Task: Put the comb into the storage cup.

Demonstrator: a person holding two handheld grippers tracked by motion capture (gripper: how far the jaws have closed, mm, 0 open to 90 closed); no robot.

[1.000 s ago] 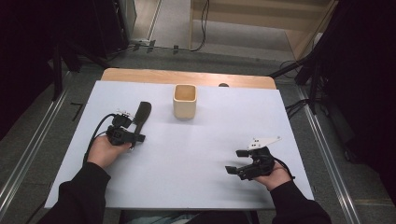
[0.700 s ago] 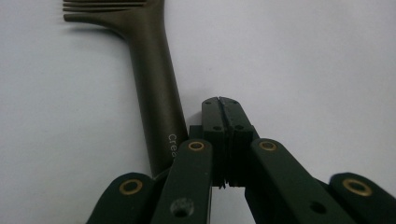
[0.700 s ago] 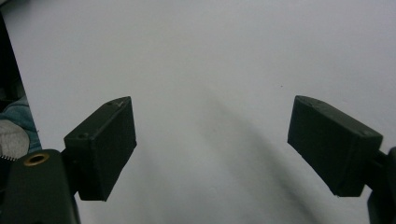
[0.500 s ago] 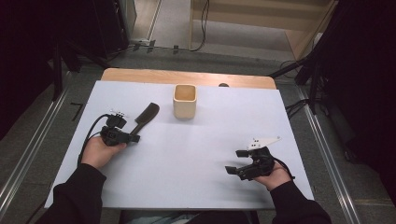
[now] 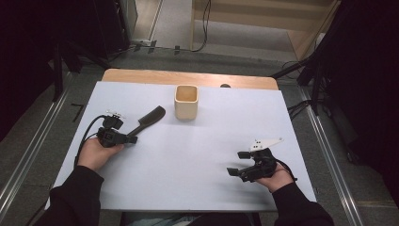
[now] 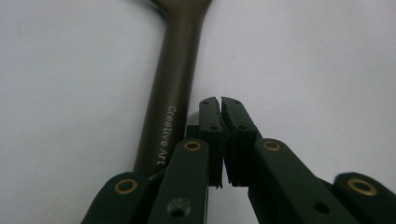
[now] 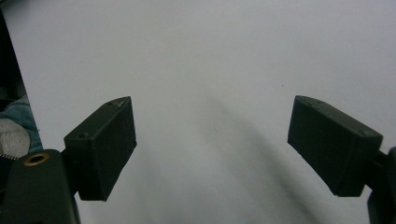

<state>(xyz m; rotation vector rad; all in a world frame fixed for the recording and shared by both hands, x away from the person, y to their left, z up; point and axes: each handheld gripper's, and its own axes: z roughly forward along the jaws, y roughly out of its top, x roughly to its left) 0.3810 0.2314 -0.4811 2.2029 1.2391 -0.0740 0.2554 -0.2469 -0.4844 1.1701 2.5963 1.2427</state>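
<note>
Two grippers, one dark comb. Left gripper (image 6: 219, 103) — jaws together with nothing between them; the comb (image 5: 147, 120) now lies flat on the white table (image 5: 207, 155), its handle (image 6: 170, 93) just beside the pads, where a second ago it stood up out of that gripper. Judged set down, not delivered. Right gripper (image 7: 212, 144) — jaws wide apart, idle near the front edge. Wooden cup (image 5: 186, 101) upright beyond the comb; nothing lies between them.

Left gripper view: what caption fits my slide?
Shut left gripper beside a dark comb's handle on the white table.
</note>
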